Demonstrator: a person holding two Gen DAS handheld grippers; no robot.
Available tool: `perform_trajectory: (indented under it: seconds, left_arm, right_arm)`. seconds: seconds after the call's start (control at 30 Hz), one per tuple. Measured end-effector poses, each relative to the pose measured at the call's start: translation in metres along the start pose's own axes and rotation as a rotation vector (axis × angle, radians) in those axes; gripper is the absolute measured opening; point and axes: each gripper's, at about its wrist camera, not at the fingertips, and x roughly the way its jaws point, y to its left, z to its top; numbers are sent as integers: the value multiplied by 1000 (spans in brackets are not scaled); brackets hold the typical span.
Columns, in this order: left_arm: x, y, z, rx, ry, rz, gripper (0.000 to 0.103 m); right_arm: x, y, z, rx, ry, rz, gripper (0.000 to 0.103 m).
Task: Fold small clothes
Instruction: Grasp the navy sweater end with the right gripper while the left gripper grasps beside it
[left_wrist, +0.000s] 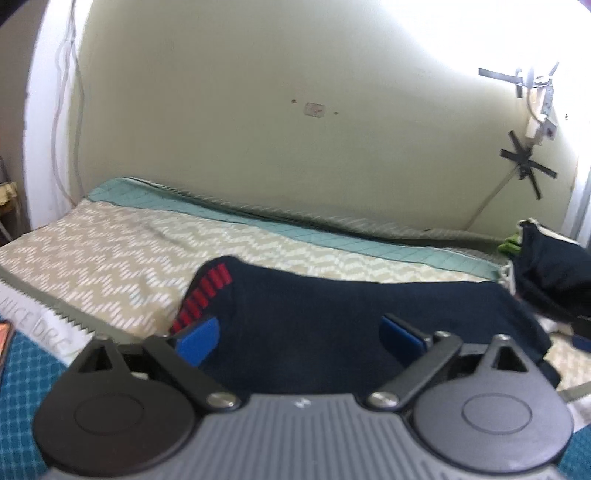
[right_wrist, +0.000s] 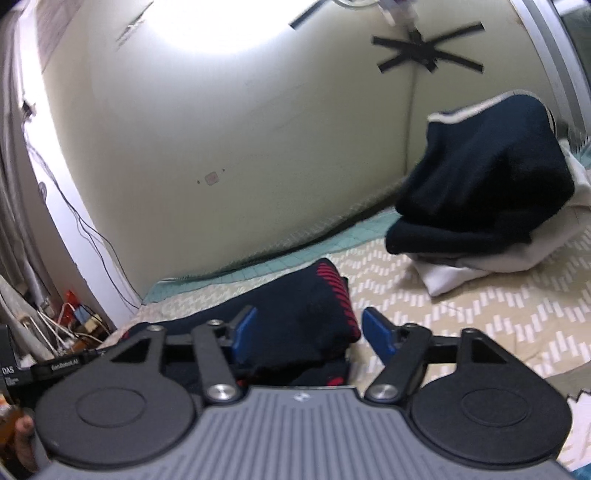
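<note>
Navy sock (left_wrist: 332, 325) on chevron bedspread (left_wrist: 110, 251) | left gripper (left_wrist: 299, 338) spread wide | right gripper (right_wrist: 306, 334) spread, straddling sock

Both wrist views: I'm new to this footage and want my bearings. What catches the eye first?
A navy garment with red stripes lies on the zigzag-patterned bedspread, directly before both open grippers, the left gripper and the right gripper. To the right, a pile of dark and white clothes sits by the wall. Black tape crosses hold cables to the pale wall.
</note>
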Motion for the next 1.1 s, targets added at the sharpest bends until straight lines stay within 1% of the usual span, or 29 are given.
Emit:
perform_trajectory:
  seconds: [0.03, 0.07, 0.1, 0.13, 0.17, 0.2, 0.23, 0.27, 0.3, 0.33, 0.37, 0.4, 0.43, 0.47, 0.53, 0.6, 0.63, 0.67, 0.77, 0.8, 0.87, 0.9, 0.93, 1.0, 1.03, 1.07, 1.1]
  left_arm:
    - [4, -2, 3, 3, 14, -12, 78]
    - [9, -2, 5, 4, 34, -26, 71]
    - [15, -4, 6, 2, 56, -42, 57]
    - [21, -5, 7, 0, 79, -64, 47]
    - [28, -7, 7, -1, 104, -89, 44]
    - [33, -9, 6, 0, 122, -104, 37]
    - [38, -12, 4, 3, 140, -120, 28]
    - [42, -17, 3, 8, 154, -136, 24]
    - [47, -20, 1, 19, 167, -145, 23]
    - [51, -25, 0, 36, 173, -131, 24]
    - [53, -29, -2, 60, 166, -113, 24]
    - [53, -32, -2, 74, 163, -104, 24]
    - [54, -33, -2, 77, 165, -98, 24]
    - [53, -33, -1, 74, 169, -99, 24]
    - [51, -29, 0, 52, 175, -118, 24]
    - [42, -14, 2, -10, 178, -168, 24]
    - [37, -4, 5, -45, 165, -187, 25]
    - [27, 6, 7, -80, 135, -195, 25]
    - [-11, 45, 10, -174, 27, -167, 29]
    - [-25, 60, 10, -201, -6, -147, 32]
    - [-51, 84, 10, -239, -64, -84, 40]
    - [-63, 95, 9, -255, -89, -49, 46]
    - [-72, 103, 9, -269, -107, -21, 50]
    - [-86, 115, 7, -287, -129, 19, 52]
    - [-89, 119, 6, -291, -131, 29, 58]
    - [-90, 120, 5, -292, -126, 40, 62]
    - [-89, 119, 6, -292, -119, 48, 69]
  right_arm:
    - [2, -4, 3, 14, 22, 3, 73]
    - [6, -8, 6, 30, 46, 5, 74]
    - [11, -11, 8, 45, 74, 8, 75]
    - [17, -15, 9, 63, 105, 14, 75]
    - [24, -18, 9, 83, 134, 16, 75]
    - [31, -20, 9, 106, 163, 20, 75]
    - [41, -21, 8, 132, 198, 35, 72]
    - [50, -20, 5, 148, 234, 51, 68]
    - [59, -18, 2, 156, 264, 67, 68]
    - [63, -12, 0, 139, 244, 57, 64]
    - [68, -6, 0, 122, 249, 42, 46]
    - [72, -3, 0, 127, 261, 27, 37]
    - [74, 1, 2, 152, 265, 31, 35]
    - [72, 7, 5, 152, 252, 38, 31]
    - [62, 33, 16, 71, 212, 61, 26]
    - [54, 63, 30, -16, 173, 100, 24]
    - [50, 83, 36, -71, 157, 129, 24]
    - [50, 101, 39, -120, 150, 152, 24]
    - [60, 158, 38, -288, 162, 216, 23]
    - [66, 177, 32, -338, 180, 240, 23]
    - [85, 210, 17, -421, 225, 283, 22]
    - [97, 223, 6, -457, 247, 300, 22]
    - [109, 237, -7, -495, 275, 318, 22]
    - [136, 261, -33, -557, 345, 341, 22]
    - [149, 269, -48, -586, 385, 352, 24]
    - [162, 275, -64, -619, 429, 361, 28]
    - [172, 277, -77, -657, 468, 371, 28]
